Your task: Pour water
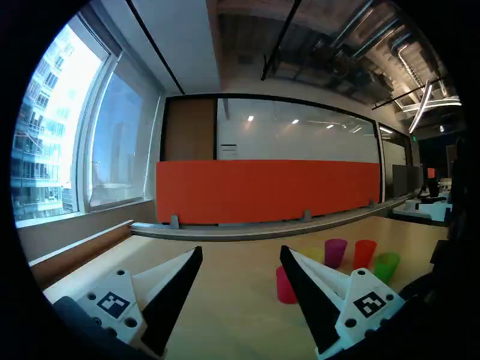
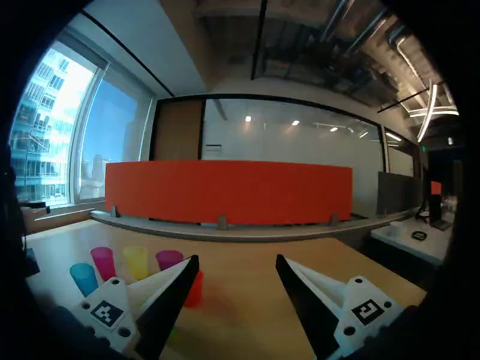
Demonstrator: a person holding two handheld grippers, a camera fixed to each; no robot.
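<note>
So, left gripper (image 1: 240, 248) wide open, empty | right gripper (image 2: 237, 258) same | coloured cups (image 1: 364, 253) bunched on table (image 1: 240, 312), ahead-right of left one | risk: they're so tight a grab probably tips a neighbour

The left gripper (image 1: 240, 248) has two wedge-shaped fingers (image 1: 171, 294), white on the outer side and black on the inner face, tapering to sharp points. Each white base carries a square black-and-white tag (image 1: 113, 304) ringed by small round holes (image 1: 131, 323). The right gripper (image 2: 237, 257) looks the same.
</note>
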